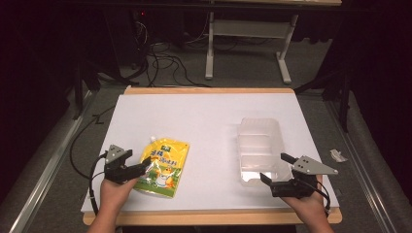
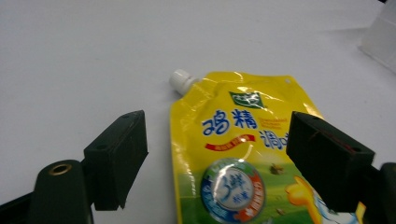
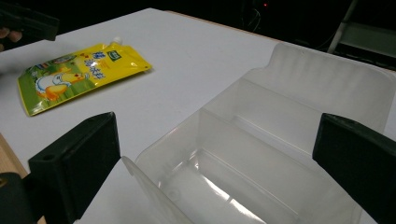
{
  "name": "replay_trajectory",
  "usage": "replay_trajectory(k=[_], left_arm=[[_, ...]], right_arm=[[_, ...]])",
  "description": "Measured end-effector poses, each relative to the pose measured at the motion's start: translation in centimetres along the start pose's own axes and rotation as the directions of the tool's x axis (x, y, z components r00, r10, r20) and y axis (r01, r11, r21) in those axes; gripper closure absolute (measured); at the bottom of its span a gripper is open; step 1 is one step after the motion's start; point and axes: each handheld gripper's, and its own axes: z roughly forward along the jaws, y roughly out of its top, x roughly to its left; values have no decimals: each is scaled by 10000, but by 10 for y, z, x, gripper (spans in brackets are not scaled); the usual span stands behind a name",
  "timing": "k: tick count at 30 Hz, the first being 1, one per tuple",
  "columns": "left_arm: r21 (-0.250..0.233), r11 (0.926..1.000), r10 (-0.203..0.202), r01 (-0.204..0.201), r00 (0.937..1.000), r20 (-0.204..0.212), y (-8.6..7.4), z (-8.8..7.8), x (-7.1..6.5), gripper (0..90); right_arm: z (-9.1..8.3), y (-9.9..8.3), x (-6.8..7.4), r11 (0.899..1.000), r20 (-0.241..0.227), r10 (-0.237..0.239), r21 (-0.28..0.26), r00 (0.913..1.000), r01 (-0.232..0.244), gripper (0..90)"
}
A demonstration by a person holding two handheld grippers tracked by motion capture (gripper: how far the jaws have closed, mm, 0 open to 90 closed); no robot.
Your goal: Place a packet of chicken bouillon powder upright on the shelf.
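Left gripper, jaws wide, straddles a soft, slick yellow pouch; best pinched across its flat body.

My white table carries a yellow spouted pouch lying flat at my left and a clear plastic bin at my right, well apart.
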Motion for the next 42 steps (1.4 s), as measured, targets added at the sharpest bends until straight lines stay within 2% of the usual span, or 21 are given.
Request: replay_trajectory(k=[1, 2, 3, 6, 9, 11, 12, 15, 16, 20, 22, 25, 27, 30, 33, 35, 37, 38, 39, 41, 42], left_arm=[[0, 10000, 0, 0, 10000, 0, 0, 0, 0, 211], [108, 9984, -549, 547, 9982, 227, 3, 6, 11, 211], [199, 9977, -659, 653, 9974, 283, 3, 10, 14, 211], [603, 9956, -740, 718, 9967, 345, 4, 20, 22, 211], [715, 9947, -771, 743, 9963, 373, 5, 26, 26, 216], [780, 9925, -983, 943, 9940, 488, 6, 32, 31, 225], [1062, 9903, -965, 896, 9934, 624, 7, 39, 35, 228], [1197, 9882, -1056, 957, 9912, 793, 8, 47, 37, 252], [1301, 9861, -1156, 1031, 9890, 919, 9, 53, 39, 264], [1229, 9844, -1391, 1260, 9847, 1048, 9, 58, 44, 334], [1299, 9782, -1782, 1620, 9761, 1241, 8, 61, 51, 357], [1279, 9786, -1781, 1609, 9744, 1369, 8, 61, 51, 401], [1534, 9742, -1872, 1653, 9721, 1416, 7, 63, 51, 442], [1610, 9731, -1889, 1648, 9708, 1479, 7, 64, 51, 488], [1740, 9735, -1752, 1482, 9729, 1513, 8, 65, 48, 512], [1776, 9736, -1721, 1431, 9720, 1602, 8, 66, 46, 568], [1909, 9716, -1746, 1401, 9685, 1775, 8, 67, 45, 588], [1936, 9720, -1675, 1329, 9702, 1749, 8, 68, 43, 622], [1956, 9724, -1593, 1275, 9747, 1566, 9, 67, 41, 687], [1908, 9754, -1405, 1107, 9786, 1501, 9, 66, 39, 773], [1908, 9754, -1405, 1107, 9786, 1501, 9, 66, 39, 805]], right_arm=[[0, 0, 0, 10000, 0, 0, 0, 10000, 0, 11], [1, 0, 0, 10000, -31, -15, 3, 10000, 15, 11], [1, 0, 0, 10000, -41, 14, 32, 10000, -14, 11], [2, -1, 0, 10000, -70, -6, 71, 10000, 6, 14], [3, -2, 0, 9999, -98, 71, 124, 9999, -70, 15], [5, -2, 1, 9996, -134, 186, 201, 9997, -183, 15], [5, -2, 0, 9997, -147, 153, 194, 9998, -150, 14], [6, -2, 0, 9998, -182, 79, 184, 9998, -75, 16], [6, -3, 1, 9997, -196, 110, 237, 9997, -105, 17], [8, -3, 3, 9993, -190, 90, 355, 9998, -83, 18], [9, -4, 4, 9994, -222, -6, 340, 9998, 14, 19], [9, -4, 4, 9993, -224, 45, 376, 9997, -36, 20], [9, -4, 4, 9993, -243, 99, 369, 9997, -90, 20], [9, -4, 4, 9994, -238, 65, 346, 9997, -56, 22], [9, -4, 5, 9993, -231, 49, 377, 9997, -40, 23], [10, -4, 5, 9991, -233, 118, 405, 9997, -109, 26], [10, -4, 5, 9991, -231, 127, 412, 9997, -117, 26], [10, -4, 4, 9991, -232, 91, 404, 9997, -82, 27], [9, -5, 4, 9990, -212, 162, 418, 9996, -153, 28], [9, -5, 3, 9991, -213, 188, 384, 9996, -180, 31], [9, -5, 3, 9991, -213, 188, 384, 9996, -180, 31]])
